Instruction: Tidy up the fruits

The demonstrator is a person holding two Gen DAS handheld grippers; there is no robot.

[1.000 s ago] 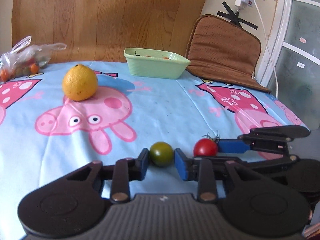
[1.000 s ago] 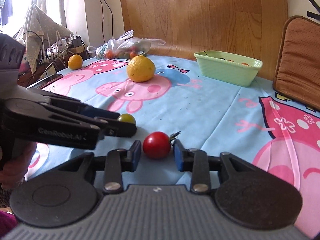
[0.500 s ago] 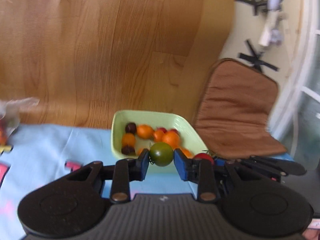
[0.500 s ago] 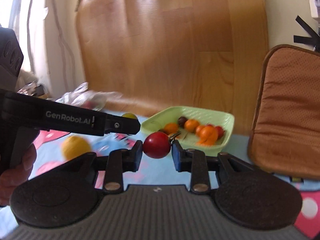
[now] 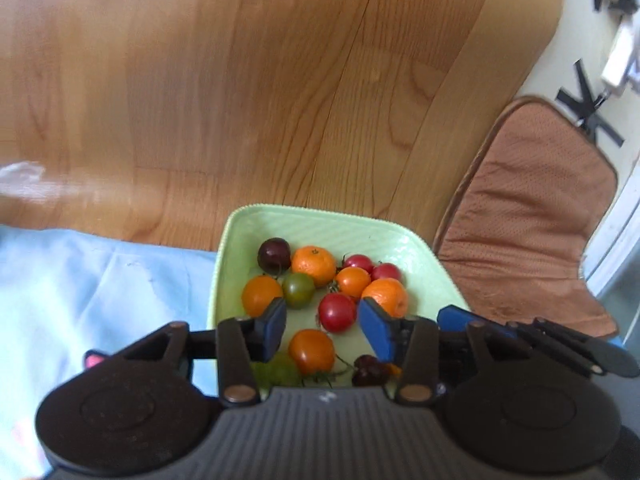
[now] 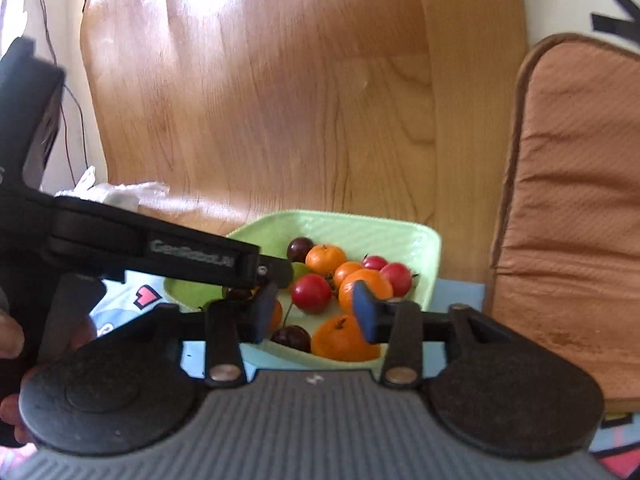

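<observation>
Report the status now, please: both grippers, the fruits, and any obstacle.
Left gripper open, empty. Right gripper open, empty. Green tomato and red tomato lie in green dish. Grippers close together above the dish, nothing else in the way.

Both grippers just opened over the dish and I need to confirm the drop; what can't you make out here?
- Front of the green dish, left wrist view: hidden by the left gripper.
- Dish's left part, right wrist view: covered by the left gripper's arm.
- Right gripper: jaws open, fruit behind partly masked.
- Plastic bag: blurred, cut off.
</observation>
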